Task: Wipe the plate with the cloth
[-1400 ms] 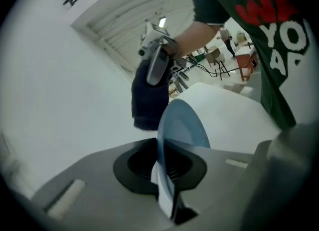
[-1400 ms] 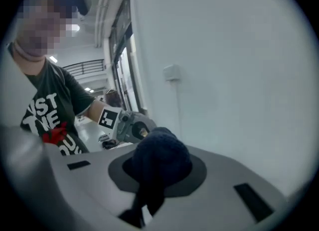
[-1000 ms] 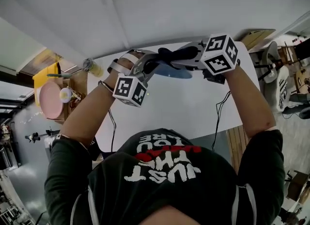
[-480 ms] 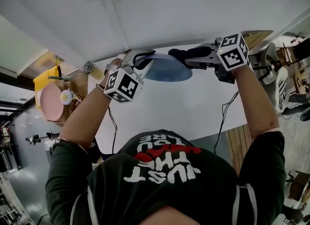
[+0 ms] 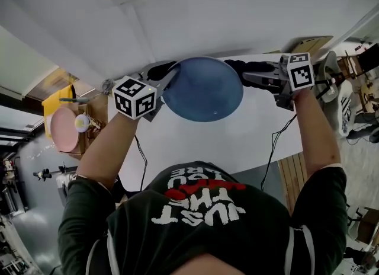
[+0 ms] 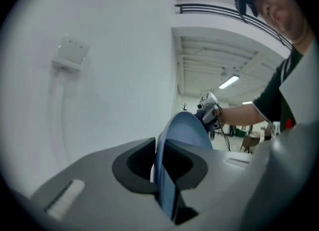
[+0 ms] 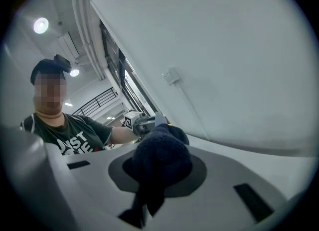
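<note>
Worktop (image 5: 195, 143): lying white and flat below both arms, with a pale wall (image 5: 249, 7) rising behind it.
Plate (image 5: 203, 89): hanging in the air above the worktop, between the two tools, its broad blue face showing to the head view.
Cloth (image 5: 251, 65): bunching dark just beside the plate's upper right rim; whether it is touching the plate cannot be told.
Left hand-held gripper (image 5: 167, 80): clamping the plate's left edge, its jaws nearly together with the thin rim running between them.
Right hand-held gripper (image 5: 246, 73): pinching the cloth, its jaws closed on a fold while the wad is bulging out in front.
Done: both things are looking picked up, and the plate is being offered edge-on to the cloth.
Left: the wiping itself is seeming barely begun. The cloth is needing to press on the plate's face and sweep across it, and the plate is needing to go back down on the worktop.
Cables (image 5: 140, 149): trailing off the worktop's near edge.
Pink dish (image 5: 62, 128): sitting well apart at the left, playing no part.
</note>
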A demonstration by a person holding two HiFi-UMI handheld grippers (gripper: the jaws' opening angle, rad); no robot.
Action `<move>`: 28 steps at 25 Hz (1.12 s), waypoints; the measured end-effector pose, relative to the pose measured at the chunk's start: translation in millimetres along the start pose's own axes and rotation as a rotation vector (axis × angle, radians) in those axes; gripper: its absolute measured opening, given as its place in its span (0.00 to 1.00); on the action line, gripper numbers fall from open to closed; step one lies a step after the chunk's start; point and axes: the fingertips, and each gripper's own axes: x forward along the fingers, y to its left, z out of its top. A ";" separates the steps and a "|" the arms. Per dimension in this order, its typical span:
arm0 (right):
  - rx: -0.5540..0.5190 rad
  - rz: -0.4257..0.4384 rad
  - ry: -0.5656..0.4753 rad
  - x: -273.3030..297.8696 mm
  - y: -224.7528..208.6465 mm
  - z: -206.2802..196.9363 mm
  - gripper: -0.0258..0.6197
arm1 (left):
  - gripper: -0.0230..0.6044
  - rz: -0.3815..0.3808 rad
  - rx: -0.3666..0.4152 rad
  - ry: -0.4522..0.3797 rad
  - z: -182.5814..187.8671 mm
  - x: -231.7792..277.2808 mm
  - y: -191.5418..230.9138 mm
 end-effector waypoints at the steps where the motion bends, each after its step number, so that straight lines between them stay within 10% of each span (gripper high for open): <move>1: 0.007 0.000 -0.019 -3.9 -0.2 -0.7 0.12 | 0.09 0.004 -0.068 -0.012 -1.7 -1.0 4.4; 11: 0.020 -0.014 -0.122 -19.8 14.4 -19.1 0.12 | 0.09 0.070 -0.534 -0.126 -18.8 -3.2 35.9; 28: -0.008 -0.096 -0.250 46.1 56.1 -71.8 0.12 | 0.10 0.222 -1.011 -0.321 -50.4 -8.4 62.9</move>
